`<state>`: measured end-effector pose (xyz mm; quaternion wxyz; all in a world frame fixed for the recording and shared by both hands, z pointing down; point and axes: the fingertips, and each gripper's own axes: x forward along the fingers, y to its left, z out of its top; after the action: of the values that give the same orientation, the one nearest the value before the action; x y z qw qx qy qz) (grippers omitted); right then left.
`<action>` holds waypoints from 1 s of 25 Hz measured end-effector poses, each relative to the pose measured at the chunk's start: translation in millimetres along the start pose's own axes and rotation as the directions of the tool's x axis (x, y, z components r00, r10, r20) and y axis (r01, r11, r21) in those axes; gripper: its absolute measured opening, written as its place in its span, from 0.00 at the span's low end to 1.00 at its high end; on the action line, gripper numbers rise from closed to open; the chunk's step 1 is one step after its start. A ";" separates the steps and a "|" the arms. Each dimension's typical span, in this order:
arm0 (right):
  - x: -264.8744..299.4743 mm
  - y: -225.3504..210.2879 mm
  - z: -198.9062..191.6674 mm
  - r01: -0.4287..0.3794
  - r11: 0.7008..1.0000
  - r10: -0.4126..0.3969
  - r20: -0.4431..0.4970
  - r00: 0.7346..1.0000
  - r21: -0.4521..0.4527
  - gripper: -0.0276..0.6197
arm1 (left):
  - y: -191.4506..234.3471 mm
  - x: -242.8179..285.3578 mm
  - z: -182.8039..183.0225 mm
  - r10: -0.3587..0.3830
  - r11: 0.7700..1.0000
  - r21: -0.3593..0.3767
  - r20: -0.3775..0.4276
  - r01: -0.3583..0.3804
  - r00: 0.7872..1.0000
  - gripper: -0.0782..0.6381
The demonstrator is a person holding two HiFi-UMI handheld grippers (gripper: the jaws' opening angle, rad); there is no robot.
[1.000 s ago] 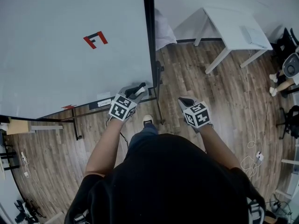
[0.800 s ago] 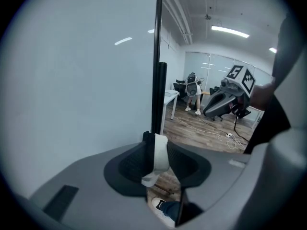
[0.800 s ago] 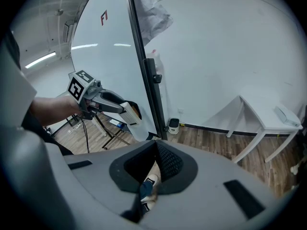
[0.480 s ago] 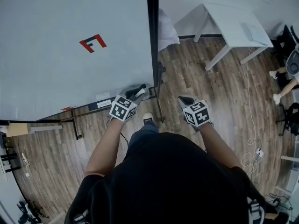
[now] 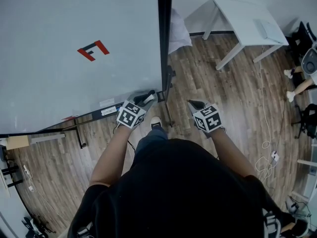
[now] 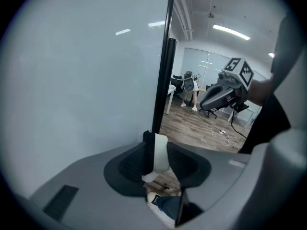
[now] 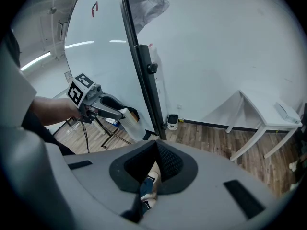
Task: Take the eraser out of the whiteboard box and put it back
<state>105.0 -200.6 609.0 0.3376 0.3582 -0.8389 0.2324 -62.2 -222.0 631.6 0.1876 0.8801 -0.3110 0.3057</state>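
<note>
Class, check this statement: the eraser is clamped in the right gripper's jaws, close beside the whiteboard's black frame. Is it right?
Not quite: the left gripper holds the eraser in its jaws, as the left gripper view shows. It is close beside the whiteboard's black frame.

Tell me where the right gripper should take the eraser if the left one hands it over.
Probably by the white end of the eraser that juts past the pads of the left gripper. Bring the right gripper in from the person's right, open its jaws first, and close across the two broad flat faces, as the left one does. That end is the only part left free.
</note>
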 end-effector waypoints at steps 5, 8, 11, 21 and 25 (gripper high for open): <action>4.2 -4.8 -3.4 0.008 1.000 -0.007 -0.018 1.000 0.007 0.04 | 1.5 11.2 -7.1 -0.022 1.000 0.005 -0.025 0.023 0.999 0.31; 7.4 -6.4 -4.7 0.009 1.000 -0.008 -0.026 1.000 0.012 0.04 | 1.9 16.2 -10.5 -0.031 0.999 0.009 -0.035 0.032 0.999 0.31; 10.2 -6.5 -3.9 0.008 1.000 -0.008 -0.030 1.000 0.014 0.04 | 2.0 19.1 -12.0 -0.039 0.999 0.014 -0.041 0.039 0.998 0.31; 15.2 -4.2 -1.8 0.013 1.000 -0.012 -0.034 0.999 0.021 0.04 | 2.8 27.9 -19.3 -0.057 0.998 0.017 -0.065 0.058 0.996 0.31; 15.2 -4.6 -3.9 0.017 0.999 -0.016 -0.035 0.999 0.028 0.04 | 3.0 30.7 -22.1 -0.060 0.998 0.020 -0.072 0.062 0.996 0.31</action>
<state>102.1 -207.8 623.4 0.3492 0.3658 -0.8264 0.2476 -54.4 -226.0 668.5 0.1978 0.8798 -0.2738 0.3344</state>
